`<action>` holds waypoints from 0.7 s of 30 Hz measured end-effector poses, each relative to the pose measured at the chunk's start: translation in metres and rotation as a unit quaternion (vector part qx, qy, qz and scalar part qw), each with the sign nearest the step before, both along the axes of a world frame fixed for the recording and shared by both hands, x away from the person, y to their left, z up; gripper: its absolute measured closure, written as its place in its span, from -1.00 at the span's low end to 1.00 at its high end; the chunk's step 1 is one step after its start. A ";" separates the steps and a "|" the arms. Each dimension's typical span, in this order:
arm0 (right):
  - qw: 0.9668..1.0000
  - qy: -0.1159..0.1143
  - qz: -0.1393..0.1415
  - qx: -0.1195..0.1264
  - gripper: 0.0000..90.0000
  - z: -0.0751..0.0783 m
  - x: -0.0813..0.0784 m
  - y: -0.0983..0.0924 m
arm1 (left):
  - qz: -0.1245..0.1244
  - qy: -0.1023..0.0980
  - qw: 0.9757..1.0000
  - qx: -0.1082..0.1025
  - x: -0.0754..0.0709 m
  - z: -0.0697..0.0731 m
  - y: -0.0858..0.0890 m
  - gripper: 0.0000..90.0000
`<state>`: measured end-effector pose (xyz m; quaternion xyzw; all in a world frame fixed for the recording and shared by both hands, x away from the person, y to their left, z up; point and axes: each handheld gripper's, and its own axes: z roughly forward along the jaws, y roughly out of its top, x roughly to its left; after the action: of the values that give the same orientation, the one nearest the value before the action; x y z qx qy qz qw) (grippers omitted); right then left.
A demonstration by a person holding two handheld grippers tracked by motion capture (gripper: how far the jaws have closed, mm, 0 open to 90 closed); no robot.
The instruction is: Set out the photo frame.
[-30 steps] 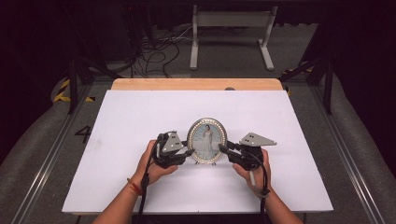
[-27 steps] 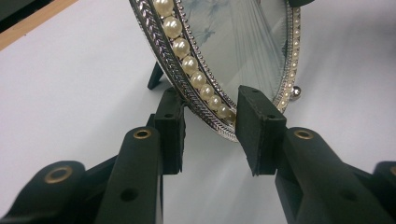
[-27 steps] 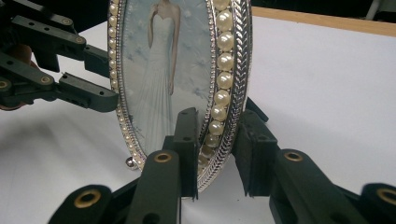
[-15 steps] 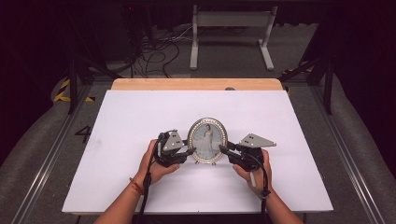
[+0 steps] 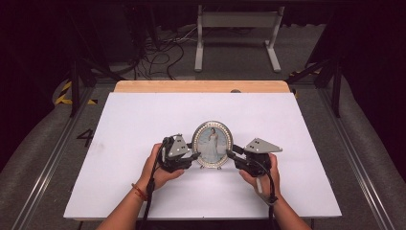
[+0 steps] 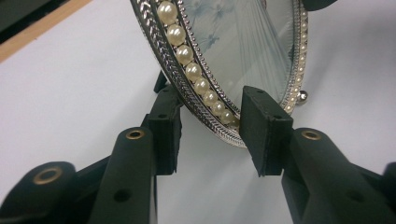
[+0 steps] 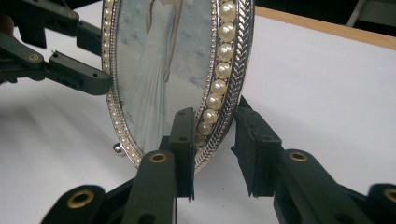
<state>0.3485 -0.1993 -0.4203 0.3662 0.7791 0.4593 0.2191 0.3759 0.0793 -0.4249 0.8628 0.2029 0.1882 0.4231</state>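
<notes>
An oval silver picture frame [image 5: 212, 143] with a pearl border and a photo of a person in a white dress stands upright on the white table [image 5: 143, 120]. My left gripper [image 5: 196, 155] is at its lower left rim and my right gripper [image 5: 230, 154] at its lower right rim. In the left gripper view the frame's [image 6: 233, 46] rim runs between the two black pads, and my left gripper [image 6: 210, 130] is closed on it. In the right gripper view my right gripper [image 7: 212, 149] pinches the frame's [image 7: 163, 70] rim the same way, with the left gripper's fingers [image 7: 79, 74] at the far edge.
A wooden strip [image 5: 201, 86] runs along the table's far edge. Beyond it, on the dark floor, are cables [image 5: 158, 52] and a white metal stand [image 5: 237, 33]. White tabletop lies on all sides of the frame.
</notes>
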 end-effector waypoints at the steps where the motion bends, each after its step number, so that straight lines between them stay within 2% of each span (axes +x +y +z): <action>1: 1.000 -0.005 -0.001 -0.011 0.51 0.002 -0.002 0.000 | 0.002 0.001 1.000 -0.003 -0.001 0.001 0.000 0.31; 9: 0.999 -0.012 0.004 -0.034 0.41 0.006 -0.006 -0.003 | 0.008 -0.004 1.000 0.013 -0.003 0.005 0.005 0.19; 17: 0.998 -0.014 0.004 -0.055 0.31 0.011 -0.009 -0.010 | 0.014 -0.008 1.000 0.010 -0.008 0.009 0.012 0.06; 21: 0.998 -0.015 0.009 -0.067 0.26 0.010 -0.011 -0.014 | 0.016 -0.008 1.000 0.025 -0.013 0.006 0.018 0.00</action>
<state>0.3374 -0.2135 -0.4098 0.3368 0.8079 0.4135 0.2506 0.3628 0.0972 -0.4188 0.8681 0.2084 0.2069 0.4002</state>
